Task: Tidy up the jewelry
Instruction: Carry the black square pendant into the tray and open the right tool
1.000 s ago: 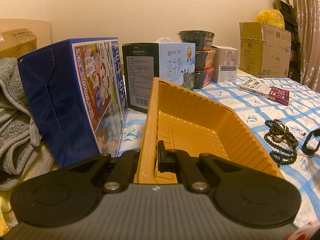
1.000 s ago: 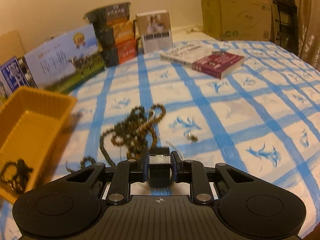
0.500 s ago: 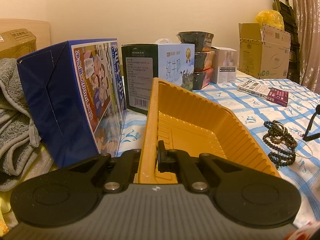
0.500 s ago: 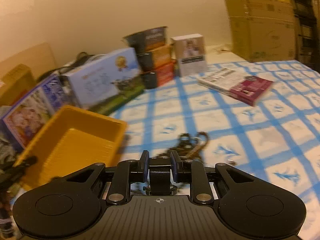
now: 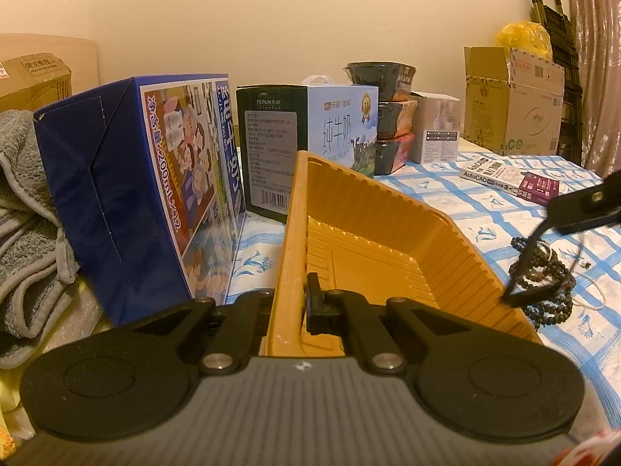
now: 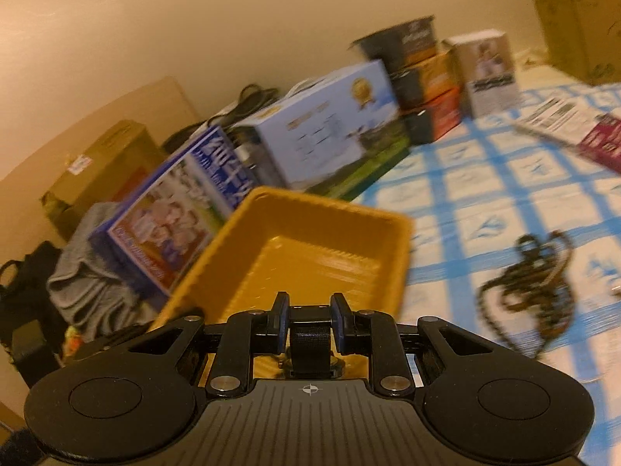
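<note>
Beads lie in a dark tangle on the blue-checked cloth, at about 3 o'clock from the yellow tray and just clear of its side. A second piece is in the air. The right gripper has its jaws drawn partway in on a black ribbed strap, apparently a watch band with a bit of metal under it. The gripper sits low at 6 o'clock from the tray, whose open well lies straight ahead at 12 o'clock. The left gripper is clamped tight on the tray's near wall, one finger inside and one outside, bracing it. No jewelry shows in the part of the well that is visible. The step in hand looks like the carry: the strap is picked up and headed for the tray, not yet dropped. The next move would call for bringing the strap fully over the rim so its hanging loop clears the wall, lowering it, then parting the jaws. The left hand should keep the light tray from sliding. After that, the beads at 3 o'clock remain to be gathered, and their loose strands may snag or trail.
</note>
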A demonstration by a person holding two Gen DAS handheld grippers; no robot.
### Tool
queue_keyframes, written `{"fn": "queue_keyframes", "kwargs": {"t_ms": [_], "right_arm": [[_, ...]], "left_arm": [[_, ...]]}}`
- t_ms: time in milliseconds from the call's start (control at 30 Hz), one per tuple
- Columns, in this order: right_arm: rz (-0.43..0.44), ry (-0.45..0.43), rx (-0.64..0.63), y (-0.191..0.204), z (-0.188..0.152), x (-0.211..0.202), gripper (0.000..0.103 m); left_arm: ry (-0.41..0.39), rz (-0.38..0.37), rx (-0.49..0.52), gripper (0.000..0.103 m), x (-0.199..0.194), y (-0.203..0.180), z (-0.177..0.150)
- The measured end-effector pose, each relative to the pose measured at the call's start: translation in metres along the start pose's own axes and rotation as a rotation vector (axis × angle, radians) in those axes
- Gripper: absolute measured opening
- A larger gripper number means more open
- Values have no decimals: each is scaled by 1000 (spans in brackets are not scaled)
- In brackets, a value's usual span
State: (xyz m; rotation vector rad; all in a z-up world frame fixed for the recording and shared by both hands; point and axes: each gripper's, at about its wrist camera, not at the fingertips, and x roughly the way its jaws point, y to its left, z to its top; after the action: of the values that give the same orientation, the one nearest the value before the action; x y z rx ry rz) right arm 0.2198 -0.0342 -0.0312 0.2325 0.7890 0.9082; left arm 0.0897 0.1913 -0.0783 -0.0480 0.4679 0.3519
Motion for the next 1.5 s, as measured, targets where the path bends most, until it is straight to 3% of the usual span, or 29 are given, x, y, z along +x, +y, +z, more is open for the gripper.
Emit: {"fn": "queue_keyframes", "kwargs": {"t_ms": [533,633,667,733,1033,1500], "right_arm": [[141,122,243,10,-30,75,23],[128,115,215,10,-28,73,36],[129,105,215,9,-27,70,46],[123,86,214,7,-27,64,50],[-15,66,159,-29,-39,16,51],[-401,-13,179,-128,-52,-74,51]], "left_arm": [[12,-9,-15,4,1,5,0],[17,-8,-21,4,2,6,-2],[18,-7,-21,4,2,6,-2],[18,-4,-23,4,2,6,-3],[23,2,-22,4,3,6,-3],[26,15,-7,4,3,4,-4]]}}
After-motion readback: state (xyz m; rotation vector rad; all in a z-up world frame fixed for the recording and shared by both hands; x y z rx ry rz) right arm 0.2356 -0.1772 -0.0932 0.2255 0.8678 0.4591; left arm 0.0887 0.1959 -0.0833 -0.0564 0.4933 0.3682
